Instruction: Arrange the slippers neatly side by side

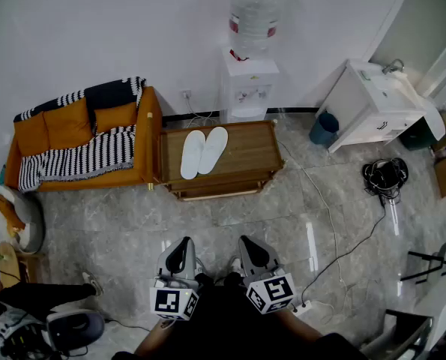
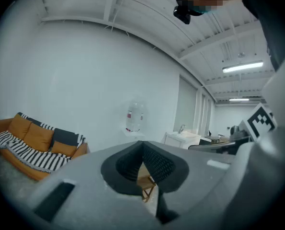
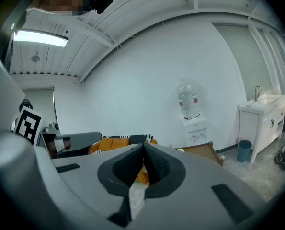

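Two white slippers (image 1: pixel 203 152) lie side by side on the low wooden table (image 1: pixel 249 158), toes toward the wall, touching along their inner edges. Both grippers hang far from them, close to the person's body at the bottom of the head view. My left gripper (image 1: pixel 179 259) is shut with nothing in it; its pads (image 2: pixel 143 163) meet at the tips. My right gripper (image 1: pixel 253 253) is shut and empty too, its pads (image 3: pixel 143 165) pressed together. A corner of the table (image 3: pixel 204 152) shows in the right gripper view.
An orange sofa (image 1: pixel 73 137) with a striped blanket stands left of the table. A water dispenser (image 1: pixel 249 85) is against the wall behind it. A white cabinet (image 1: pixel 372 107), a blue bin (image 1: pixel 324 129), cables (image 1: pixel 335 223) and a black device (image 1: pixel 384 177) lie to the right.
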`<state>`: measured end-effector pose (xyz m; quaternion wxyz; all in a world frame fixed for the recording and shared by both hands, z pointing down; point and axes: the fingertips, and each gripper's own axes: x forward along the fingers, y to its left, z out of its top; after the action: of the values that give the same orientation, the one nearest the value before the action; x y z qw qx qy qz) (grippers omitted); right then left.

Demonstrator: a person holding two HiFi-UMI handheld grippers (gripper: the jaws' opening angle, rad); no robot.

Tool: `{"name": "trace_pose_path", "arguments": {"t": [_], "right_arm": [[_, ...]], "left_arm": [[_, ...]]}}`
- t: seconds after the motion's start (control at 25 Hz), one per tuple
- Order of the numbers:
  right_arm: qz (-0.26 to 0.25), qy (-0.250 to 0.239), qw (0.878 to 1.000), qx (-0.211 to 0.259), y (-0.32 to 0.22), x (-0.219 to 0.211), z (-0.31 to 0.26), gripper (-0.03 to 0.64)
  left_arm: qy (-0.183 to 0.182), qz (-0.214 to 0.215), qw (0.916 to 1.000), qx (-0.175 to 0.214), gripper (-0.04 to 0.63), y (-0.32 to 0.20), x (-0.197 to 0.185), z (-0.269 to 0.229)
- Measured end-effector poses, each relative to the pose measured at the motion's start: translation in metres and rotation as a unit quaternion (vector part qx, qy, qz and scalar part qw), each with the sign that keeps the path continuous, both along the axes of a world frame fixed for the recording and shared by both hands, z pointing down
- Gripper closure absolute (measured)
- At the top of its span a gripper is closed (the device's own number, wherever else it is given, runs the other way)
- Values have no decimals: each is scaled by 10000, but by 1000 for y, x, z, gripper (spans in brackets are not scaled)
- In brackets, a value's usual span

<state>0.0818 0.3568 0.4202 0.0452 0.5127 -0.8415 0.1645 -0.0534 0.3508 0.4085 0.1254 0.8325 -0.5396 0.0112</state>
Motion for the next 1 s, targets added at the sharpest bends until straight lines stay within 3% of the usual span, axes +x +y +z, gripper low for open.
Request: {"name": "trace_pose_path", "arguments": {"t": [0.52, 1.0], "right_arm": [[75, -103, 9999, 64, -7, -24, -4, 604], [227, 10, 9997, -13, -6, -80, 1, 604]], "left_arm": [[43, 93, 9999, 53, 583, -6, -23, -3], [149, 223, 9996, 3, 583, -1, -79, 0]]}}
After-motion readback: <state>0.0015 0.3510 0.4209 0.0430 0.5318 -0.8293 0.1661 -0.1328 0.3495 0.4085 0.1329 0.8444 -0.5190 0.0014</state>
